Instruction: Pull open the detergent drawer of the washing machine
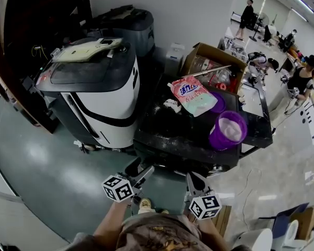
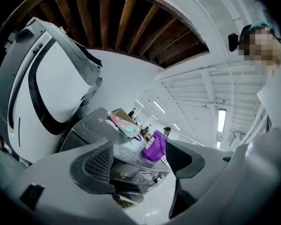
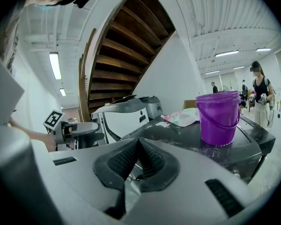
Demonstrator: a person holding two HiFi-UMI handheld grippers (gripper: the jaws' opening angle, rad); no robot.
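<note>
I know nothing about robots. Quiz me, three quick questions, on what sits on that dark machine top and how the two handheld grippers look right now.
1. True or false: the purple bucket stands on the dark machine top.
2. Which has its jaws apart, with nothing gripped? A: the left gripper. B: the right gripper.
3. Fill in: the detergent bag lying beside the bucket is mostly ____.

Key: 1 true; 2 A; 3 pink.

Clear detergent drawer jutting from the black-topped washing machine front.
</note>
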